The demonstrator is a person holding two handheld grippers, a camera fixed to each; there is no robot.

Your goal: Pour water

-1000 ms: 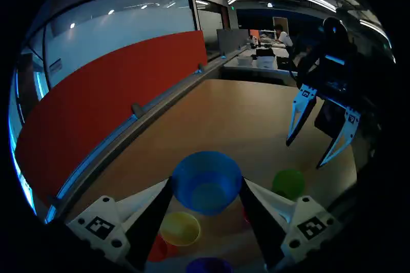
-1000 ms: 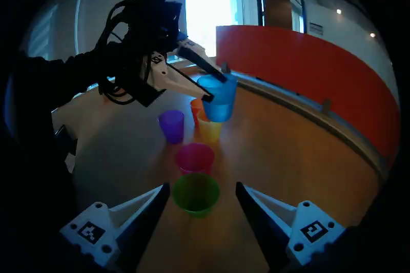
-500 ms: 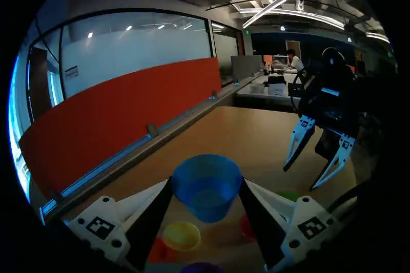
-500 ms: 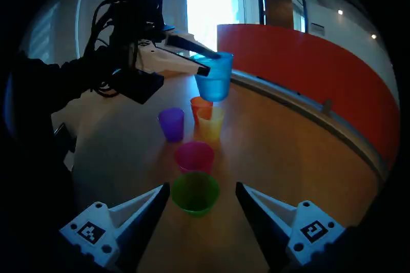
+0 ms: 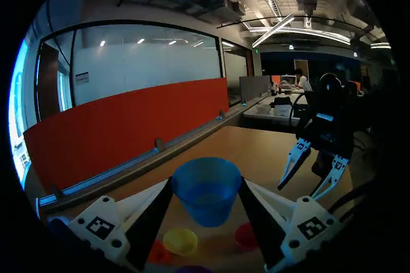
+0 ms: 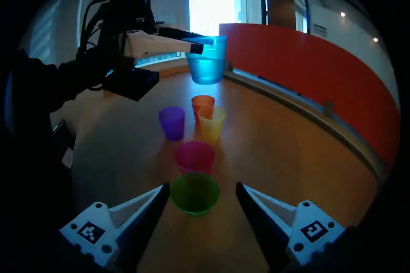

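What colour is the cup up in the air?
The cup is blue; right gripper view shows it best.

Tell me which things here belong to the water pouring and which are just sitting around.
In the job: blue cup, held in the left hand-held gripper; green cup, just ahead of the open right hand-held gripper, possibly the target.
Sitting around: pink cup, purple cup, orange cup, yellow cup.

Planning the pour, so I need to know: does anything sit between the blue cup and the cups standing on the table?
Nothing visible does. The blue cup, clamped in the left claw, hangs upright above the table, with open air down to the orange cup and yellow cup.
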